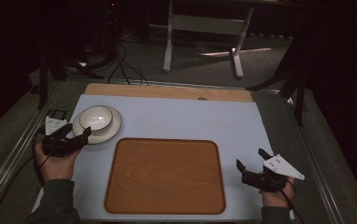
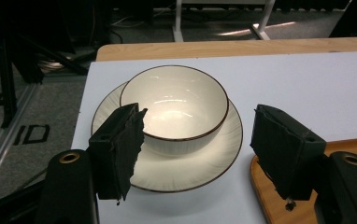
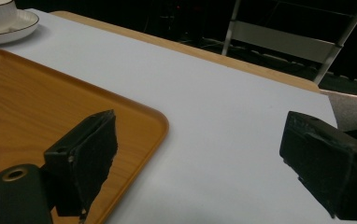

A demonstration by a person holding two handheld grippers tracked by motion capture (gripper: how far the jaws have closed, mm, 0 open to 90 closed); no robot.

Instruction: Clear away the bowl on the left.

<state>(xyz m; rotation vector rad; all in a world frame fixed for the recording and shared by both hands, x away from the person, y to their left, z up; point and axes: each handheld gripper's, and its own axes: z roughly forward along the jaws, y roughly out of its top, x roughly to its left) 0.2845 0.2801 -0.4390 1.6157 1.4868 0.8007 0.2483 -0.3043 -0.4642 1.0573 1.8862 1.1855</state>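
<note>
A cream bowl (image 1: pixel 96 116) with a dark rim sits on a matching plate (image 1: pixel 112 127) at the far left of the white mat. My left gripper (image 1: pixel 77 130) is just in front of the plate, open; in the left gripper view the bowl (image 2: pixel 174 105) and plate (image 2: pixel 190 172) lie ahead between the spread jaws of the left gripper (image 2: pixel 198 114), whose pads do not press on either. A wooden tray (image 1: pixel 165 175) lies empty at the mat's middle front. My right gripper (image 1: pixel 250 157) hovers right of the tray, open and holding nothing (image 3: pixel 201 119). The tray's corner (image 3: pixel 36 93) lies under its left jaw.
The white mat (image 1: pixel 190 116) covers a wooden tabletop (image 1: pixel 167 91) framed by metal rails. A white desk frame (image 1: pixel 204 28) and cables stand on the floor beyond. Bare mat lies between the tray and the far edge.
</note>
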